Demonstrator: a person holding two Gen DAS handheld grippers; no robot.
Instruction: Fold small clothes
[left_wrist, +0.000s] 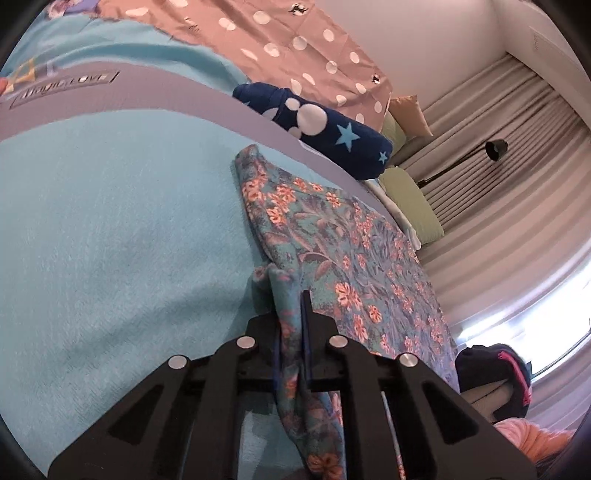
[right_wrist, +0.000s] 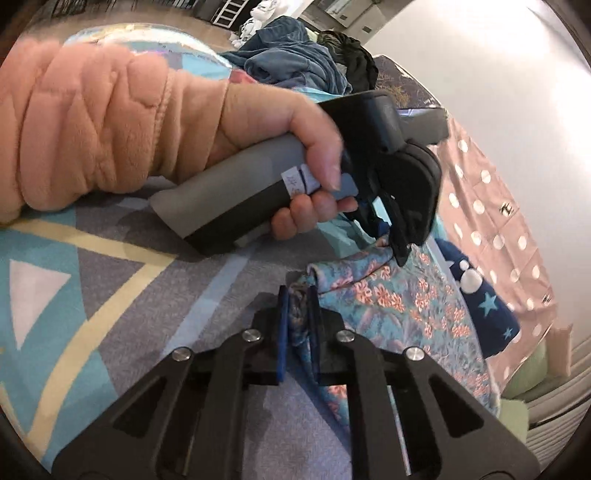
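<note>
**Both tongs clamped on one edge of the floral garment**

The floral garment (left_wrist: 343, 236) is spread on a blanket (left_wrist: 122, 221) in light blue, on what seems to be a bed, with a rolled dark blue cloth with stars (left_wrist: 325, 129) just behind it. The left tongs (left_wrist: 291, 317) are closed on a bunched corner of the near edge, and the fabric is seen pinched between the blue pads. The right tongs (right_wrist: 297, 310) are likewise closed on a gathered piece of the same garment. In the right wrist view the left hand (right_wrist: 288, 147), in a pink fleece sleeve (right_wrist: 92, 125), is seen holding the handle of its tool, whose tip meets the cloth nearby.

The step in hand is judged to be the start of a fold: one edge is gripped at two points. For the next move, both corners should probably be lifted together and carried over to the far edge, with equal tension kept so that the cloth does not twist.
</note>
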